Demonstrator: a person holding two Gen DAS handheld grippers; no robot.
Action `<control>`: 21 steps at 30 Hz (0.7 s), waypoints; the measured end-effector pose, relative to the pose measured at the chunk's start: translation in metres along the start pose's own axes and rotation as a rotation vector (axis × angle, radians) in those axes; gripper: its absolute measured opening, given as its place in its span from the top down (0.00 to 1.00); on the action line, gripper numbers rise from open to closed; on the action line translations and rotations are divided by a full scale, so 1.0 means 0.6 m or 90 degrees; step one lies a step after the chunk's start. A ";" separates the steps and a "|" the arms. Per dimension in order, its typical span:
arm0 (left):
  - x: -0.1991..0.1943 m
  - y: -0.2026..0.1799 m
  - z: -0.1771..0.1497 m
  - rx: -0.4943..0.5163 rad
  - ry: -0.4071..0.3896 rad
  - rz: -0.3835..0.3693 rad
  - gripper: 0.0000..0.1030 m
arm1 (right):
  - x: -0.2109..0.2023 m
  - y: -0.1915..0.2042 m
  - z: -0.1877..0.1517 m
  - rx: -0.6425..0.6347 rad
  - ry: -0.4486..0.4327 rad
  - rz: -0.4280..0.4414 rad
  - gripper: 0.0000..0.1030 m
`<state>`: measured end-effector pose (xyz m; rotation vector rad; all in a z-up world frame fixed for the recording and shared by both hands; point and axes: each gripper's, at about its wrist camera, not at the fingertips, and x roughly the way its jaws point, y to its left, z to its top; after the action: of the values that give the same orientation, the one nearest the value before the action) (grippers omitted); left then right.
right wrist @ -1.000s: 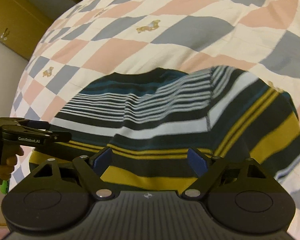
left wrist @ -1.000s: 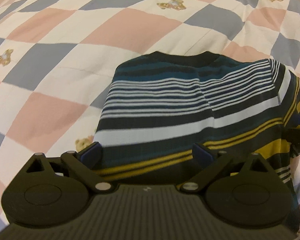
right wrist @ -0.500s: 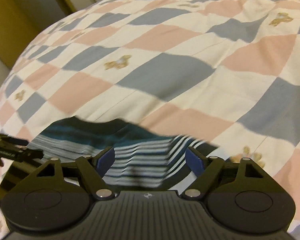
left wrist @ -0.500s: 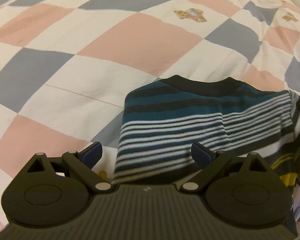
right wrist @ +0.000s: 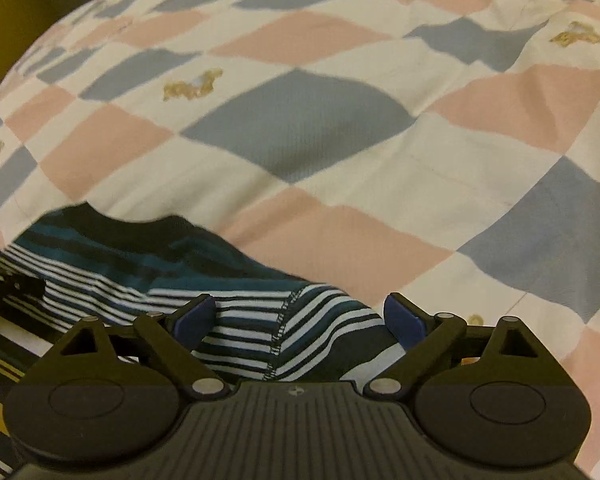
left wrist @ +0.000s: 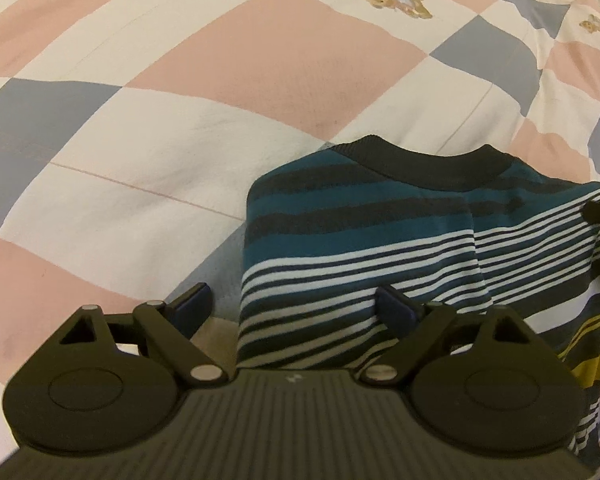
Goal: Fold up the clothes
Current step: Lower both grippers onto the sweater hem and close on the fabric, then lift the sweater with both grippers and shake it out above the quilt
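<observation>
Left hand-held gripper (left wrist: 296,306): jaws spread wide, nothing between the pads. Striped shirt (left wrist: 360,240) lies on the bed's checked quilt (left wrist: 148,152), directly ahead of this gripper. Shirt's left edge falls between the two fingers; the left blue pad (left wrist: 192,304) sits over bare quilt just beside that edge, the right pad over the striped fabric. Can't tell whether either pad touches the cloth. Dark collar is at the far side of the shirt, teal bands next, thin white stripes nearer the gripper. Near hem is hidden under the gripper body. Shirt's right side with the yellow stripes runs out of frame; a dark piece of the other gripper cuts in at that edge.

Right hand-held gripper (right wrist: 298,314): jaws also wide, holding nothing. Shirt (right wrist: 260,320) lies ahead and to the left of it, with a stitched seam running between the fingers. Right pad is at the shirt's right edge, next to bare quilt (right wrist: 300,132). This view is motion-blurred, so the collar outline is soft. Shirt's lower part is hidden by the gripper body, left part cut off by the frame, where the left gripper (right wrist: 12,284) shows as a dark bar over the stripes.
</observation>
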<state>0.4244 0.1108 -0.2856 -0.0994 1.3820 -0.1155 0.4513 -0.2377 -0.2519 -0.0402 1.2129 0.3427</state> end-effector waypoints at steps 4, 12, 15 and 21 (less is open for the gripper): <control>0.003 0.000 -0.001 -0.007 0.001 -0.025 0.35 | 0.008 0.011 -0.014 -0.027 0.024 0.017 0.36; -0.006 -0.016 -0.013 0.007 -0.014 -0.041 0.75 | -0.032 0.028 -0.060 -0.022 0.012 0.063 0.84; -0.028 -0.021 -0.024 0.000 -0.039 -0.038 0.83 | -0.061 0.039 -0.076 -0.020 -0.005 0.066 0.87; -0.122 -0.032 -0.057 -0.022 -0.113 -0.039 0.86 | -0.169 0.050 -0.097 0.001 -0.075 0.070 0.90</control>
<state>0.3768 0.1023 -0.2182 -0.1762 1.2042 -0.1304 0.3591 -0.2456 -0.1743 0.0481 1.1008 0.4346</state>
